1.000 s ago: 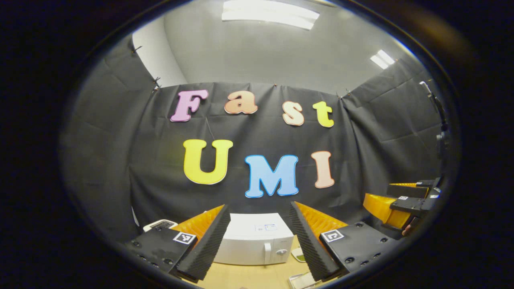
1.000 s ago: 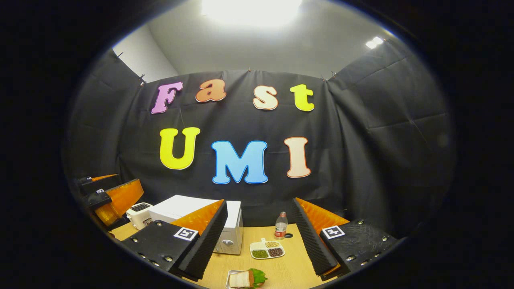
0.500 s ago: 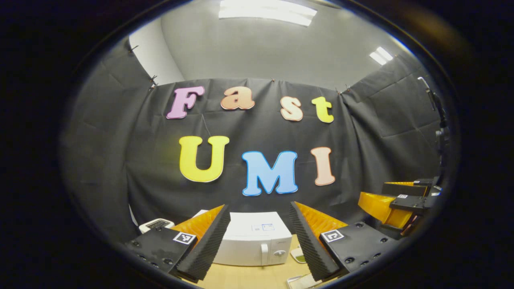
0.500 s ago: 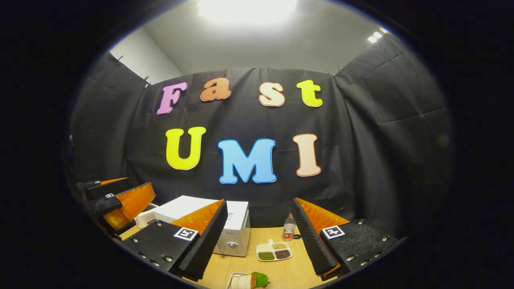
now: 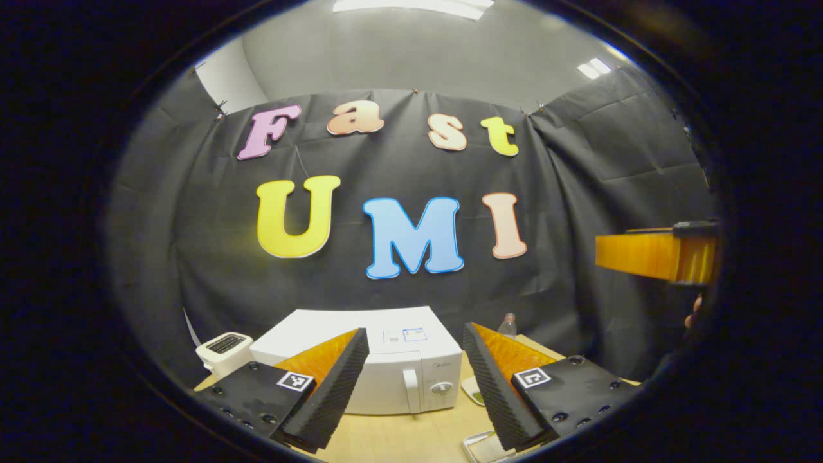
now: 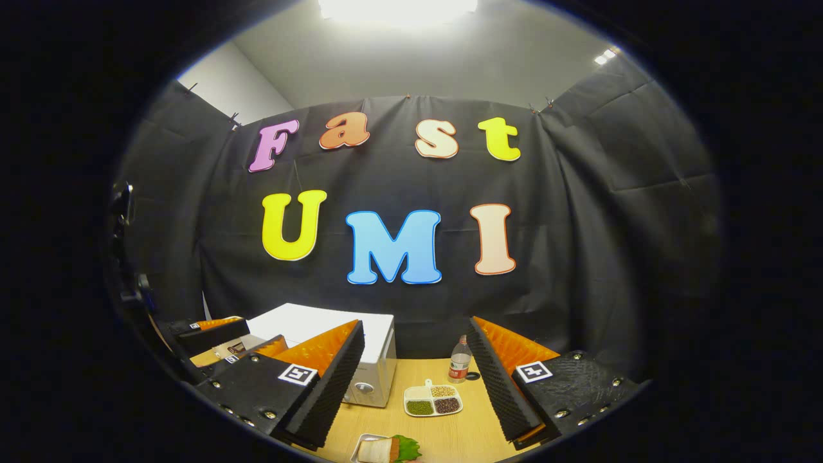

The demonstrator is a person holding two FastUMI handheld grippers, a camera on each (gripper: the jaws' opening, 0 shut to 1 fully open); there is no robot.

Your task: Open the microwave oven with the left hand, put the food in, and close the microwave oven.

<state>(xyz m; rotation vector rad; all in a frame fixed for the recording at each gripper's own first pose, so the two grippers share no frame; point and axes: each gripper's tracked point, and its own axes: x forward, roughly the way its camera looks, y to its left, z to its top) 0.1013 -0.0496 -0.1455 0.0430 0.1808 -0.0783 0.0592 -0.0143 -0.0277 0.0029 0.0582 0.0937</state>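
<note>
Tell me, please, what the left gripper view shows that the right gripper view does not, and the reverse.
Left gripper view: the door handle on the microwave, facing the camera. Right gripper view: the sandwich with lettuce at the front of the table. Both: the white microwave, closed, and the bottle beside it.

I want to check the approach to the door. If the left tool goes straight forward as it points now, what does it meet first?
Most likely the microwave oven: its front door and handle lie between the open fingers of the left tool. Depth is unclear, but nothing stands in between.
</note>
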